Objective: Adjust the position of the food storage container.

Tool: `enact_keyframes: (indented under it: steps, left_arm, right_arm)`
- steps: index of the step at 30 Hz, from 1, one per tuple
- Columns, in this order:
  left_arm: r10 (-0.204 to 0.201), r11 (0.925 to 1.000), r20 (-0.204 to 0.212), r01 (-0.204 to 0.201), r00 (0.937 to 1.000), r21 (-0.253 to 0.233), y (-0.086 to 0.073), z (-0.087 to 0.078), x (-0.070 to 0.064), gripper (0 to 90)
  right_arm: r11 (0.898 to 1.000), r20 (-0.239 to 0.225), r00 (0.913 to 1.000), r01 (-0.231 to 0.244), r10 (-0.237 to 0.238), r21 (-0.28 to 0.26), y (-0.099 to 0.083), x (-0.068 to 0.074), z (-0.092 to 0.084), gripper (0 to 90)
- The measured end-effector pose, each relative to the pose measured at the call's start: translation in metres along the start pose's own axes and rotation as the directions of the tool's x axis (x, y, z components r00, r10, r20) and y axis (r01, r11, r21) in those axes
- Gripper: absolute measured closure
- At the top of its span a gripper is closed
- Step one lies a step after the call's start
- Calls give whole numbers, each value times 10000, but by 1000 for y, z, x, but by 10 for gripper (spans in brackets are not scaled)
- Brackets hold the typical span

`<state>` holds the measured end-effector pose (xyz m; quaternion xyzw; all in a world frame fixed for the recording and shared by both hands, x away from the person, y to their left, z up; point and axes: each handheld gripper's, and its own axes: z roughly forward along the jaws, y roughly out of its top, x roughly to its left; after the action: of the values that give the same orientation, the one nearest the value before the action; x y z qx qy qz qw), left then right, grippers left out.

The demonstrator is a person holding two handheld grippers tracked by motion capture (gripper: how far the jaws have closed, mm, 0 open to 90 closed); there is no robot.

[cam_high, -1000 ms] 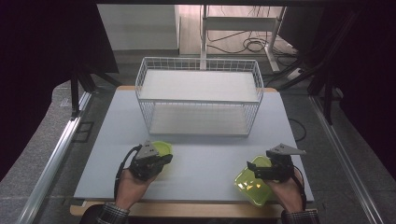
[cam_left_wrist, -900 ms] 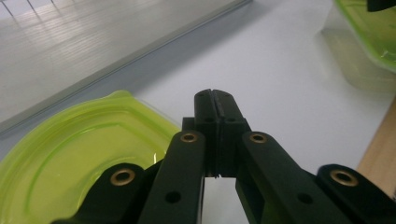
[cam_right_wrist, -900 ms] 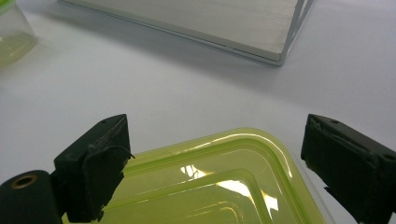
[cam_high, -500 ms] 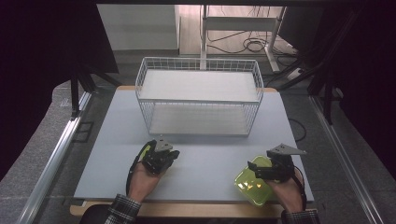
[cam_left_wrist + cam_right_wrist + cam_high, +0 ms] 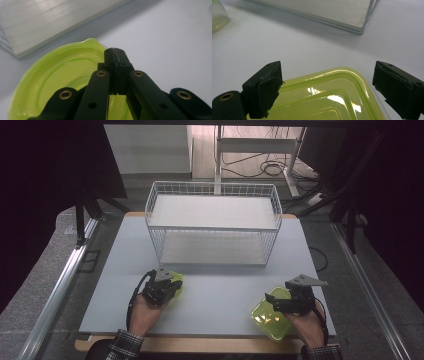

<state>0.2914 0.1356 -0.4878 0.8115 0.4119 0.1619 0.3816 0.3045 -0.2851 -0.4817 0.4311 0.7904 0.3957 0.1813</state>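
Gripping a green lid (image 5: pixel 57 75), apparently, left hand-held gripper (image 5: pixel 115 53) closed.

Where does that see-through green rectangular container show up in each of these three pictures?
High view: the green rectangular container lies at the lower right of the table, under the right gripper.
Right gripper view: it fills the bottom middle, between and below the two open jaws.
Left gripper view: not in it; the green thing there is a round lid.
Shared landmark: the white wire basket, whose base edge crosses the top of the right gripper view.
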Motion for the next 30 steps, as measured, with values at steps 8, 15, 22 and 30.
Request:
enact_keyframes:
  steps: [8, 15, 22, 30]
  left_arm:
    - [414, 9986, 36, -415, 9991, 325, 7, 17, -13, 900]
    - [14, 9993, -357, 0, 9994, 386, 1, 10, 1, 900]
    - [-484, 9981, -742, 509, 9961, 333, -8, 2, 18, 900]
    - [-870, 9951, -1185, 918, 9891, 363, -18, -7, 42, 900]
  right_arm:
    - [10000, -48, 10000, 29, -29, 54, 0, 1, 1, 99]
    - [10000, -32, 10000, 36, -36, 72, -1, 1, 1, 100]
    - [10000, -53, 10000, 33, -33, 68, -1, 0, 1, 104]
    - [10000, -125, 9999, 60, -59, 61, -1, 0, 1, 114]
